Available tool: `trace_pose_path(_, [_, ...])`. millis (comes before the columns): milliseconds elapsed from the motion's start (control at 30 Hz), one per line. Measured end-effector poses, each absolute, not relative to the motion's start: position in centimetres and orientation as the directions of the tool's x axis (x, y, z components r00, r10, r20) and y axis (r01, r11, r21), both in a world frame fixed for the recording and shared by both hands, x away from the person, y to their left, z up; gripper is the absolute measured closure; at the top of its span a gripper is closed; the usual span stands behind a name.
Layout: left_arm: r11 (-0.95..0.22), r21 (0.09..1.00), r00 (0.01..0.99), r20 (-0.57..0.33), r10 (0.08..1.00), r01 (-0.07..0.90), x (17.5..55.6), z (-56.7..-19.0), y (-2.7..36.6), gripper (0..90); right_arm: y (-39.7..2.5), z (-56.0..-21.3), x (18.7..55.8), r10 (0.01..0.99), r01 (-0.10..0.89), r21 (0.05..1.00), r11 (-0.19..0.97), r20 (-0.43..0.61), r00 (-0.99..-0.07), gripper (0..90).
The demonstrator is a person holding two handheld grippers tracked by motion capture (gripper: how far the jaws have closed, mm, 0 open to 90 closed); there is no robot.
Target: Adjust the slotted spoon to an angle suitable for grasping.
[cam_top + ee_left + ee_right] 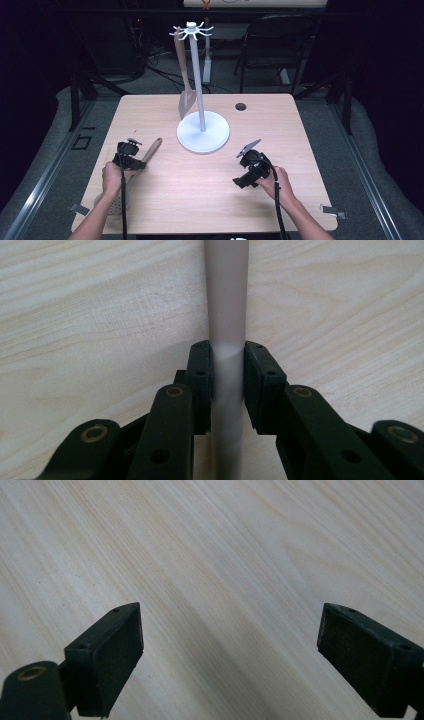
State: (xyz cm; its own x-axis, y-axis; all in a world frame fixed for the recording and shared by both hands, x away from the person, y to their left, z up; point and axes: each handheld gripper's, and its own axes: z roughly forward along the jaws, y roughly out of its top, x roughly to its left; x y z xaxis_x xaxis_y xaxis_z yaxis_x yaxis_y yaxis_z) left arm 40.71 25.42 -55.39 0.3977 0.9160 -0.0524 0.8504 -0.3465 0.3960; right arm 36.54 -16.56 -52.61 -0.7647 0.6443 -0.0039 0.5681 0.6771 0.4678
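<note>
We find the left gripper [131,150] at the lower left of the high view, its jaws clamped on the handle of a skimmer spoon [150,151] lying flat on the table [200,200]. In the left gripper view that handle [227,315] runs straight up the frame's centre. The right gripper [245,172], lower right, hangs spread wide over bare wood. A white utensil stand [202,131] with a hanging spatula [184,75] occupies the upper centre.

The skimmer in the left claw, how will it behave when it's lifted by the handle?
The skimmer will probably stay stiff, since its handle looks like solid wood. It may tip bowl-down, as the left claw grips the handle while the perforated bowl sits at the far end. The smooth round handle might twist.
</note>
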Motion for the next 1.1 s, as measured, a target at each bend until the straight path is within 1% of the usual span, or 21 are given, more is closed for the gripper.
trace_pose_path(300, [-0.327,0.449,0.396,-0.067,0.916,0.832,39.9,-54.7,25.9,75.1,-16.6,-52.7,36.5,0.638,0.565,0.463,0.683,-0.001,-0.77,11.0])
trace_pose_path(500, [-0.325,0.469,0.402,-0.072,0.913,0.821,39.5,-54.5,26.0,75.0,-16.7,-52.8,36.5,0.645,0.567,0.475,0.673,-0.002,-0.764,11.0])
trace_pose_path(600, [-0.317,0.482,0.397,-0.072,0.915,0.817,39.4,-54.4,26.1,75.0,-16.8,-52.8,36.6,0.642,0.565,0.467,0.68,-0.008,-0.767,11.1])
trace_pose_path(867, [-0.305,0.506,0.391,-0.072,0.917,0.807,39.0,-54.0,26.6,75.0,-16.7,-52.8,36.6,0.642,0.567,0.466,0.679,-0.001,-0.767,11.1])
trace_pose_path(1100, [-0.33,0.508,0.413,-0.056,0.909,0.796,38.8,-53.6,26.4,74.9,-16.6,-52.9,36.6,0.64,0.568,0.464,0.679,0.003,-0.768,11.2])
